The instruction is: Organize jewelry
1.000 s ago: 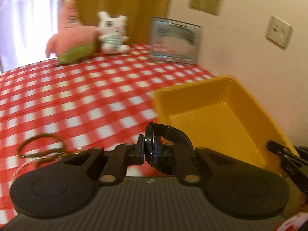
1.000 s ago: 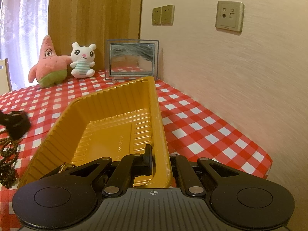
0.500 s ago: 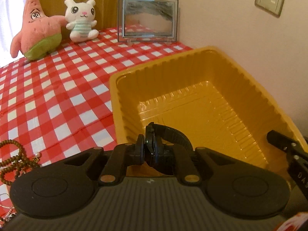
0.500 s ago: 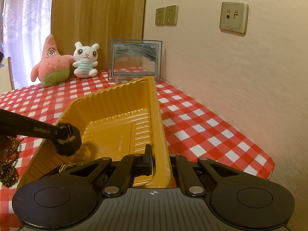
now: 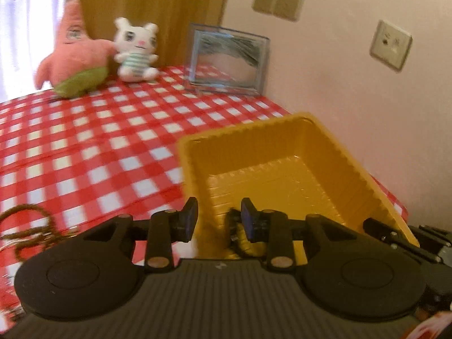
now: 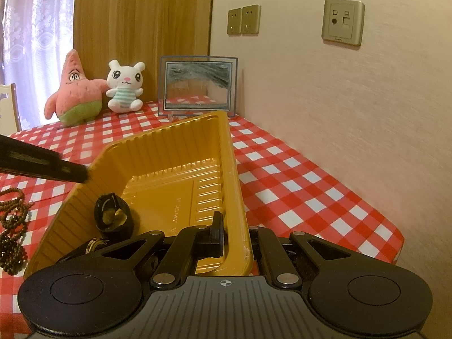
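Left claw (image 5: 217, 217) is sitting over the near-left corner of the yellow tray (image 6: 180, 135), jaws apart, having just been opening. Nothing is pressed between the pads now. The black watch (image 6: 113, 217) is lying inside the tray against its left wall, band curled in a loop; in the left wrist view I'm only seeing a dark bit of it just beside the right finger, blurred.

Right claw (image 6: 236, 237) is clamped on the tray's near-right rim, one finger inside the wall, the other outside.

Another round metal piece (image 6: 95, 245) is sitting in the tray's near-left corner, mostly hidden behind my right claw body; can't tell what it is.

Brown bead strand (image 6: 12, 220) is lying on the checked counter (image 6: 296, 180), left of the tray and outside it.

Two plush toys and a framed picture are standing at the far end.
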`<state>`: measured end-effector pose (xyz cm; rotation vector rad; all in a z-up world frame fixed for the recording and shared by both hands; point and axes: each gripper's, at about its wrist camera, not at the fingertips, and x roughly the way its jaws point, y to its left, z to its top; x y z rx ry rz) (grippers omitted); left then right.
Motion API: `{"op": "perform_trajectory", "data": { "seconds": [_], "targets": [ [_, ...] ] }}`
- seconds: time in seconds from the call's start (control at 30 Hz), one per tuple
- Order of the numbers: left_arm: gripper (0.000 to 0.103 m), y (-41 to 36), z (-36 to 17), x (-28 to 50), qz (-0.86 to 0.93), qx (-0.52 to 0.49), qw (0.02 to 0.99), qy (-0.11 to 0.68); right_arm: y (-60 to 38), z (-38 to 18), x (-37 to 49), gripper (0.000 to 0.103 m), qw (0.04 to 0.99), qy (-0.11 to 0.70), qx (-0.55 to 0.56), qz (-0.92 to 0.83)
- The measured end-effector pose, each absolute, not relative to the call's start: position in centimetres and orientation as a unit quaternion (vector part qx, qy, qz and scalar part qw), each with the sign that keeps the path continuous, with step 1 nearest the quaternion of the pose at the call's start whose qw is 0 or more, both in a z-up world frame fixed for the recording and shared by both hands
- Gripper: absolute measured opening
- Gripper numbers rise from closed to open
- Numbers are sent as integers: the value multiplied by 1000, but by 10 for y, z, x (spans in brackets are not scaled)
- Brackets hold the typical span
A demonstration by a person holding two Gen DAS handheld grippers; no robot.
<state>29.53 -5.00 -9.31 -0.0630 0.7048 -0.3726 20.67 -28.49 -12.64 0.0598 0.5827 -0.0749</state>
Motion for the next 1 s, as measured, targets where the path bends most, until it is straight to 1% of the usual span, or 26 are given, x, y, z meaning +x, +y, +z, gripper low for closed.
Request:
{"op": "perform_trajectory", "data": {
  "seconds": [0.23, 0.43, 0.6, 0.83, 1.0],
  "targets": [
    [29, 25, -101, 268, -100, -33, 927, 359, -284, -127, 209, 5, 957, 285, 28, -43],
    [29, 67, -113, 265, -47, -24, 926, 374, -279, -127, 214, 6, 960, 272, 23, -55],
    [29, 73, -116, 275, -45, -7, 927, 373, -276, -127, 225, 6, 962, 268, 25, -56],
    [29, 61, -131, 308, -73, 29, 921, 381, -269, -126, 248, 6, 963, 263, 25, -44],
    [25, 54, -141, 333, -85, 50, 916, 389, -262, -127, 264, 6, 963, 265, 24, -37]
  ]
}}
